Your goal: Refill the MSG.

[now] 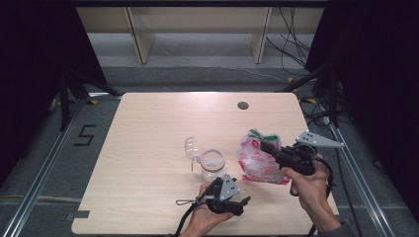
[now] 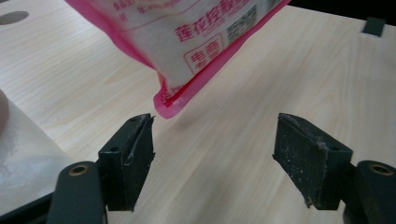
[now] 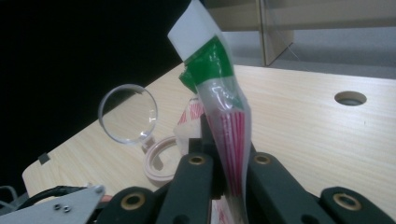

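While my right tool [image 1: 267, 146] pinches the pink bag [image 1: 257, 160] just above the pale wood surface [image 1: 148, 148], beside the open jar [image 1: 212, 164], my left tool [image 2: 212, 154] stands spread; grey floor [image 1: 197, 74], cables [image 1: 291, 44] and dark curtains [image 1: 29, 74] lie around.

The right gripper [image 1: 271, 148] clamps a pink-and-white printed plastic pouch [image 1: 257, 160] above the pale wooden table [image 1: 148, 148]. Just left stands a clear round jar [image 1: 213, 165] with its lid hinged open, the left gripper [image 1: 237, 203] near it.
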Tool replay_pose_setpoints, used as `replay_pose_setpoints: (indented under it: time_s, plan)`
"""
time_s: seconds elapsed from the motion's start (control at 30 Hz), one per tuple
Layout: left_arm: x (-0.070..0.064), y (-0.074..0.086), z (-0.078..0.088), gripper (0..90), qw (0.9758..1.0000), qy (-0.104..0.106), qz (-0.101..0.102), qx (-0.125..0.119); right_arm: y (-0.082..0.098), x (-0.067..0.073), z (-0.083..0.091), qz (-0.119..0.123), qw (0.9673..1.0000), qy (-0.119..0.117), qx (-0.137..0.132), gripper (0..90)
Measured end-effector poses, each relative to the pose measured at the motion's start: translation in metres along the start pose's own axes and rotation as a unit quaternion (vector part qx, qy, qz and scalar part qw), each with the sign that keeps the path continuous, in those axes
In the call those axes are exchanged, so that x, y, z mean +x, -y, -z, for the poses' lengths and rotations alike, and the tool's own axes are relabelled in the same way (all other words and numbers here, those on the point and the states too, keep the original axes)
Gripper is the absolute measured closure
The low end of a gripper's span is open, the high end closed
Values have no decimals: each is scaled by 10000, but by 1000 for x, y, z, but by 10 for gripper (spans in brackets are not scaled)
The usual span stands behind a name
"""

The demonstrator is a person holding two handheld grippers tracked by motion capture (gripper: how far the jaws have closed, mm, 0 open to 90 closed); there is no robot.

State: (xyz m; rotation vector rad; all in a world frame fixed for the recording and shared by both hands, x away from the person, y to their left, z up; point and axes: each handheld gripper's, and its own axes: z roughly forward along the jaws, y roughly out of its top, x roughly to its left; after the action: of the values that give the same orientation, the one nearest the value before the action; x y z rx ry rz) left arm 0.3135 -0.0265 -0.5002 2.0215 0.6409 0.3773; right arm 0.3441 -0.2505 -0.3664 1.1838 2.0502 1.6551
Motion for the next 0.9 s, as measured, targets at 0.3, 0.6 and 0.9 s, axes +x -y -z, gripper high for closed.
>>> replay_pose_setpoints:
  time_s: [0.3, 0.6, 0.9]
  plan:
    - [7, -11, -15, 270, 9989, -248, 362, -159, -15, 15, 9, 72, 9998, -130, -138, 900]
    - [-2, -10, -22, 454, 9977, -506, 26, -453, -14, 25, -1, 279, 9994, -226, -35, 900]
    - [1, -6, -21, 644, 9954, -477, 312, -776, -27, 29, -16, 376, 9992, -77, 129, 900]
